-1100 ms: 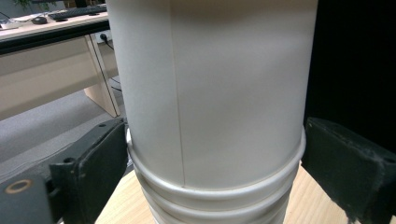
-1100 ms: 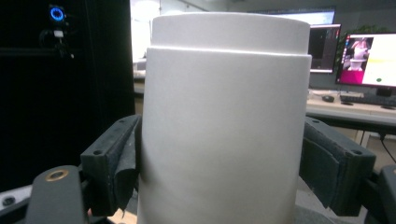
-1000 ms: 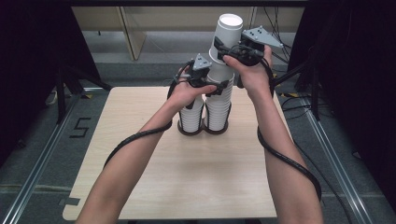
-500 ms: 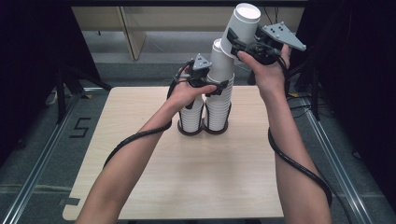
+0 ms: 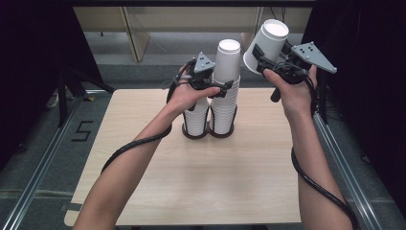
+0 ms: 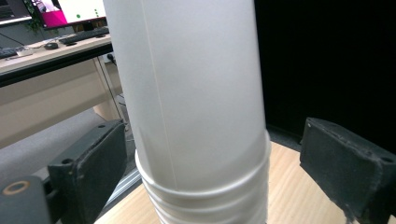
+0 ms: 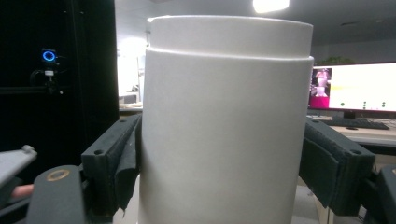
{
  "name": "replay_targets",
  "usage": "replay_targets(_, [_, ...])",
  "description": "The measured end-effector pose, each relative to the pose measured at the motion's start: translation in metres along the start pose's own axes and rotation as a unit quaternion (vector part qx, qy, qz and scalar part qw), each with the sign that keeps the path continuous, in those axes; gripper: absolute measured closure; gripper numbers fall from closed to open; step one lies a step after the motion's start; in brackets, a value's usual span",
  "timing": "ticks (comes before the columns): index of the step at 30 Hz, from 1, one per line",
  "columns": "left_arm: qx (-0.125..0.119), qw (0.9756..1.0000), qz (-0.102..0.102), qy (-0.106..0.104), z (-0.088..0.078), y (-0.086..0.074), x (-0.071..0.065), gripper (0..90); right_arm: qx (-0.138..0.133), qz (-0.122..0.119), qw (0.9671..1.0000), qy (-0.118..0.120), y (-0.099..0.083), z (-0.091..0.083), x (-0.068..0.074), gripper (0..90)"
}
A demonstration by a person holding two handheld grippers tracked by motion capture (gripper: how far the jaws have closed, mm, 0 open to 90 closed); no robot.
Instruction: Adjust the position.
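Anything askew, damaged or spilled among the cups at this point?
Nothing stands out. The two cup stacks stand upright side by side on the table. The right claw holds one cup tilted in the air, undented. The left claw straddles the taller stack.

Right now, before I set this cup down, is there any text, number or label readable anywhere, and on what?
"5" - a dark mark on the grey floor left of the table.
Monitor behind the held cup: pink and pale graphics, any text too blurred to read.
Held cup and tall cup stack: plain white, no print.
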State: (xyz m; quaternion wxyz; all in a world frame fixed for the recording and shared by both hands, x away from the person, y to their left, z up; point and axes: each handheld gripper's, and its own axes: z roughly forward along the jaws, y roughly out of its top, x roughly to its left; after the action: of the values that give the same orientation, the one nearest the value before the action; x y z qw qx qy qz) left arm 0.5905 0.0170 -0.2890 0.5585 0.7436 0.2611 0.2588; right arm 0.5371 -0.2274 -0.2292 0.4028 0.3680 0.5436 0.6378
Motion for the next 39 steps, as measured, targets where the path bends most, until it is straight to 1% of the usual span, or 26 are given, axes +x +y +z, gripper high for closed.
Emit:
replay_targets(3, [0.001,1.0000,0.003,0.001,-0.009,0.000,-0.001,7.8,0.001,-0.007,1.0000,-0.002,-0.003,-0.004,-0.004,20.8])
replay_targets(5, [-0.003,1.0000,-0.001,0.000,-0.016,-0.001,-0.002,7.9,0.003,-0.006,1.0000,-0.004,-0.004,-0.006,-0.005,20.8])
replay_targets(6, [-0.003,1.0000,-0.002,-0.001,-0.020,-0.001,-0.002,8.0,0.005,-0.013,0.9999,-0.007,-0.005,-0.008,-0.006,20.8])
replay_targets(7, [-0.003,1.0000,-0.003,0.000,-0.024,-0.002,-0.002,8.0,0.009,-0.009,0.9999,-0.008,-0.006,-0.010,-0.006,20.8])
replay_targets(8, [-0.004,1.0000,-0.002,0.000,-0.027,-0.002,-0.002,8.0,0.004,-0.017,0.9998,-0.008,-0.006,-0.011,-0.007,20.8])
replay_targets(10, [-0.004,1.0000,-0.003,0.001,-0.035,-0.004,-0.003,8.2,0.008,-0.017,0.9998,-0.011,-0.007,-0.014,-0.007,20.8])
replay_targets(13, [-0.003,1.0000,-0.001,0.000,-0.046,-0.009,-0.004,8.2,0.011,-0.019,0.9997,-0.014,-0.009,-0.019,-0.008,20.8])
replay_targets(14, [-0.002,1.0000,0.000,0.000,-0.050,-0.011,-0.005,8.3,0.009,-0.025,0.9995,-0.015,-0.010,-0.020,-0.008,20.8])
replay_targets(17, [0.000,1.0000,-0.002,0.001,-0.062,-0.016,-0.007,8.4,0.015,-0.030,0.9993,-0.017,-0.012,-0.025,-0.007,20.8])
replay_targets(19, [0.001,1.0000,0.001,0.003,-0.070,-0.020,-0.008,8.4,0.016,-0.037,0.9991,-0.014,-0.014,-0.028,-0.007,20.8])
replay_targets(20, [0.000,1.0000,0.000,0.003,-0.074,-0.022,-0.009,8.4,0.020,-0.033,0.9991,-0.016,-0.016,-0.030,-0.006,20.8])
replay_targets(23, [-0.003,1.0000,-0.001,0.000,-0.084,-0.027,-0.012,8.6,0.021,-0.045,0.9986,-0.018,-0.020,-0.034,-0.005,20.8])
replay_targets(24, [-0.001,1.0000,0.002,0.000,-0.087,-0.029,-0.012,8.6,0.023,-0.045,0.9986,-0.018,-0.022,-0.035,-0.004,20.8])
replay_targets(26, [-0.002,1.0000,0.003,-0.001,-0.092,-0.034,-0.013,8.5,0.026,-0.044,0.9985,-0.019,-0.026,-0.037,-0.003,20.7])
replay_targets(27, [-0.002,1.0000,0.000,-0.001,-0.094,-0.036,-0.014,8.6,0.027,-0.038,0.9987,-0.019,-0.028,-0.038,-0.003,20.7])
replay_targets(28, [-0.003,1.0000,0.000,-0.001,-0.096,-0.038,-0.014,8.6,0.026,-0.046,0.9985,-0.018,-0.030,-0.039,-0.004,20.8])
replay_targets(29, [-0.002,1.0000,-0.002,-0.002,-0.098,-0.040,-0.014,8.6,0.027,-0.041,0.9986,-0.017,-0.032,-0.039,-0.003,20.8])
replay_targets(31, [-0.003,1.0000,-0.004,-0.001,-0.101,-0.044,-0.013,8.6,0.029,-0.042,0.9985,-0.018,-0.035,-0.042,-0.004,20.7])
replay_targets(34, [-0.002,1.0000,-0.006,0.002,-0.104,-0.050,-0.013,8.6,0.029,-0.043,0.9984,-0.022,-0.039,-0.044,-0.005,20.7])
replay_targets(36, [-0.001,1.0000,-0.004,0.004,-0.106,-0.054,-0.013,8.6,0.030,-0.046,0.9982,-0.025,-0.041,-0.046,-0.006,20.7])
replay_targets(38, [-0.001,0.9999,-0.003,0.010,-0.109,-0.058,-0.013,8.7,0.030,-0.047,0.9981,-0.025,-0.044,-0.048,-0.007,20.7])
replay_targets(39, [0.001,0.9999,-0.004,0.010,-0.111,-0.059,-0.013,8.7,0.034,-0.050,0.9979,-0.025,-0.045,-0.050,-0.007,20.7])
